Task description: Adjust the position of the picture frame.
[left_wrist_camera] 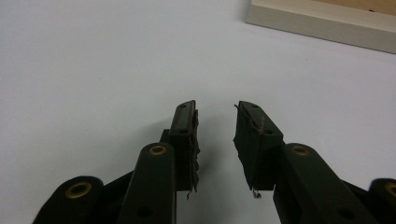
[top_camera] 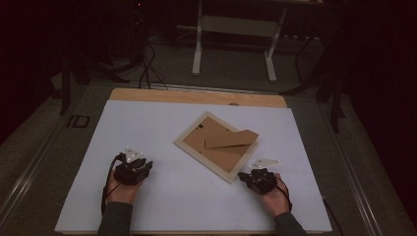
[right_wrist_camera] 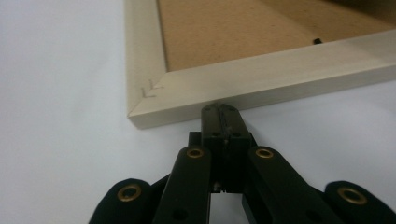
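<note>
A pale wooden picture frame (top_camera: 217, 147) lies face down near the middle of the white table (top_camera: 147, 123), its brown fibreboard backing upward and a brown fold-out stand (top_camera: 231, 139) resting across that backing. The frame sits turned like a diamond, one corner aimed back at your right side.

Your right gripper (top_camera: 244, 175) is the nearer one. It lies low on the table with its jaws pressed fully together, nothing between them. In the right gripper view the closed tip (right_wrist_camera: 223, 112) sits against the frame's near edge (right_wrist_camera: 280, 79), just along from that corner; it looks to be touching, though the angle makes contact hard to confirm. The edge runs crosswise in front of the tip, so the frame lies straight ahead of this gripper, and a push forward would drive into the frame's side.

Your left gripper (top_camera: 147, 167) rests well apart from the frame, over bare table to its left. Its jaws stand partly open around empty space (left_wrist_camera: 215, 135), and the frame's edge (left_wrist_camera: 322, 23) shows far ahead and to one side.
</note>
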The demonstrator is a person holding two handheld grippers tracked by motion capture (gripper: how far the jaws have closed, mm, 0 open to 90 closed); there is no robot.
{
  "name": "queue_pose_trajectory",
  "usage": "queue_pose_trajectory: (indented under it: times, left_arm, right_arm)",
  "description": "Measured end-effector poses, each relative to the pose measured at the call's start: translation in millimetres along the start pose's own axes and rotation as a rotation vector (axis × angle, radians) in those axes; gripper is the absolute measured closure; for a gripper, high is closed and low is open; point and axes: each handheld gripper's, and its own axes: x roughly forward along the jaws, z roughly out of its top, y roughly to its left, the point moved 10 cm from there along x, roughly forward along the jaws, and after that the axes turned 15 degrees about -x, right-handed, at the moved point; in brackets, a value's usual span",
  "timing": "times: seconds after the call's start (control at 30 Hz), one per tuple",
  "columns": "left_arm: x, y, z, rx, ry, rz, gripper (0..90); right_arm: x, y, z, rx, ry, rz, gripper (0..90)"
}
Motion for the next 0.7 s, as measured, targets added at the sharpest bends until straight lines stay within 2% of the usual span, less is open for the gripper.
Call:
queue_pose_trajectory:
  times: [0.13,0.7]
  left_arm:
    - [-0.4,-2.0,0.1,0.002,-0.002,-0.003,68.7]
    - [1.8,-5.6,-1.4,0.019,0.006,0.005,67.6]
  right_arm:
    - [4.8,8.7,6.2,-0.016,-0.005,0.010,90.0]
    - [19.2,25.2,24.6,-0.040,-0.023,0.056,90.0]
